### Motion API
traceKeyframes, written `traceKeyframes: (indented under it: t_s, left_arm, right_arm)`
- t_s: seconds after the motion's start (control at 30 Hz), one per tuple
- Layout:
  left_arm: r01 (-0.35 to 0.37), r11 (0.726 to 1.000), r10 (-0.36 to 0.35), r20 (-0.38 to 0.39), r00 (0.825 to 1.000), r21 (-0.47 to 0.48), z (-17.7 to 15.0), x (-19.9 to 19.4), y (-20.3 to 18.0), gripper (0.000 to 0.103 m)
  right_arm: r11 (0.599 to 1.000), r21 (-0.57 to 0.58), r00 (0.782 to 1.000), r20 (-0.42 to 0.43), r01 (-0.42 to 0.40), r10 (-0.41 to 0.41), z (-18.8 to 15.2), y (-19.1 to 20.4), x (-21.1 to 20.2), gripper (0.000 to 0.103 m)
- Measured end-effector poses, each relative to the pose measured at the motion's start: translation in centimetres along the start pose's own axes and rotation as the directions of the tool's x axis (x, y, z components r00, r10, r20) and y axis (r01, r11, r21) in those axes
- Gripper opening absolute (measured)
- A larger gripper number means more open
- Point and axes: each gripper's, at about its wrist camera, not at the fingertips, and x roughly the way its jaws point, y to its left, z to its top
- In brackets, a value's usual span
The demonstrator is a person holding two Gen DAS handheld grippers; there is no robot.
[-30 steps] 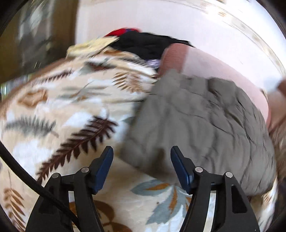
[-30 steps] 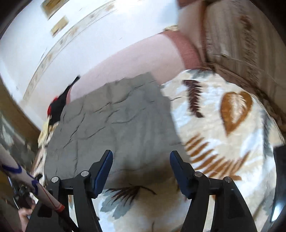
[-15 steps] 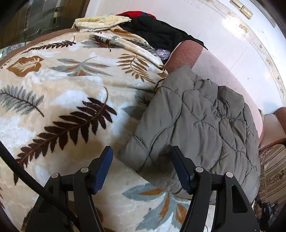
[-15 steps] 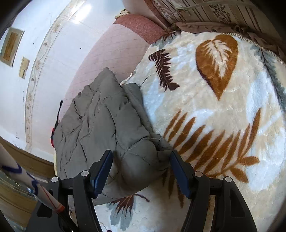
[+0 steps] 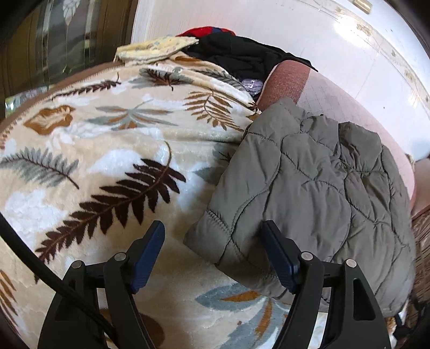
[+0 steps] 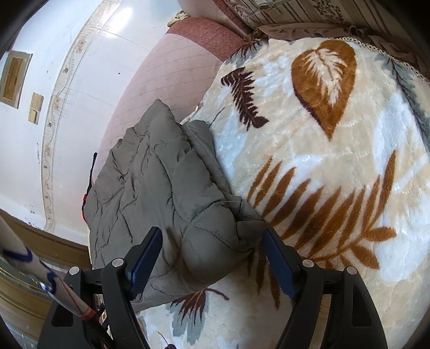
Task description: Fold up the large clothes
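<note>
So we've got the grey quilted jacket (image 5: 309, 188) folded up into a chunky bundle on the bed, sitting on the leaf-print blanket (image 5: 94, 161) right at the edge where the pink bed side (image 5: 349, 107) drops off. Our left claw (image 5: 215, 257) is hanging over the near corner of the jacket with its jaws spread apart; they've just been opening, the corner sits between the blue pads and neither pad presses on it. Same deal on the other side: the right claw (image 6: 212, 259) is released too, jaws just been widening, with the puffy folded end of the jacket (image 6: 166, 188) between them but not squeezed. Further back in the left view there's a heap of other clothes, a black garment (image 5: 242, 56), something red (image 5: 201, 31) and a pale yellow cloth (image 5: 156, 48). A striped cushion (image 6: 309, 10) sits at the top of the right view.
</note>
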Motion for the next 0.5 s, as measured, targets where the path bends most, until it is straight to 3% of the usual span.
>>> traceKeyframes:
  t_s: [0.5]
  left_arm:
    - [0.001,1.0,-0.001,0.004,1.0,-0.003,0.1,0.1,-0.1,0.077]
  right_arm:
    - [1.0,-0.001,1.0,-0.024,0.0,0.0,-0.5,0.2,1.1,0.082]
